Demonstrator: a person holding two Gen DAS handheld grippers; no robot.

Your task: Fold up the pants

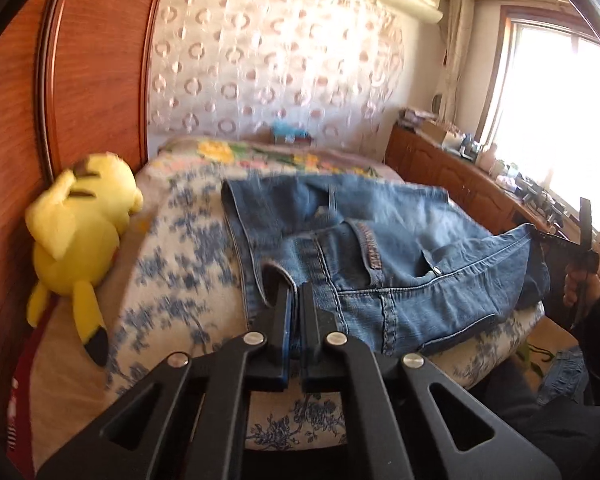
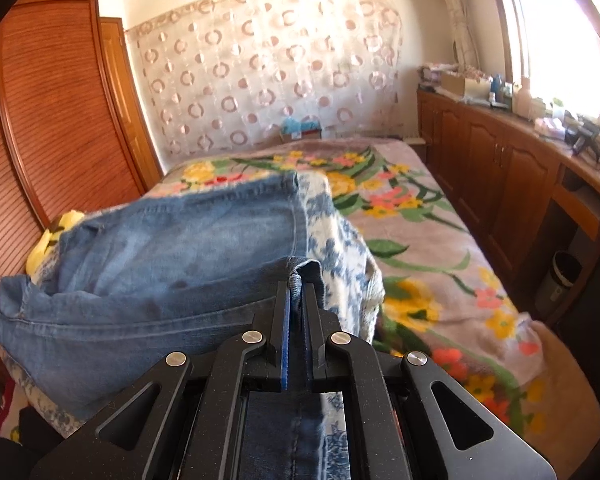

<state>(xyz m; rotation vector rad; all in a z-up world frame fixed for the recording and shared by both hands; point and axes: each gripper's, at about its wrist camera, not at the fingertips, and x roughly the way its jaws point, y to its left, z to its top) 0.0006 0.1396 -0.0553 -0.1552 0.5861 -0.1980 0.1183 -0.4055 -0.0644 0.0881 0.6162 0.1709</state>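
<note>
Blue jeans (image 1: 384, 248) lie spread over a blue-and-white flowered quilt (image 1: 172, 264) on the bed. My left gripper (image 1: 295, 290) is shut on the near edge of the denim, which curls over its left finger. At the far right of the left wrist view, my right gripper (image 1: 548, 236) holds another corner of the jeans, lifted off the quilt, with a hand (image 1: 576, 284) behind it. In the right wrist view, the right gripper (image 2: 296, 288) is shut on a hemmed edge of the jeans (image 2: 172, 248), and denim runs down between its fingers.
A yellow plush toy (image 1: 80, 240) lies left of the quilt against a wooden wardrobe (image 1: 80, 80). A flowered blanket (image 2: 420, 240) covers the bed. Wooden cabinets (image 2: 500, 168) with clutter on top line the window wall. A dark bin (image 2: 560, 280) stands below them.
</note>
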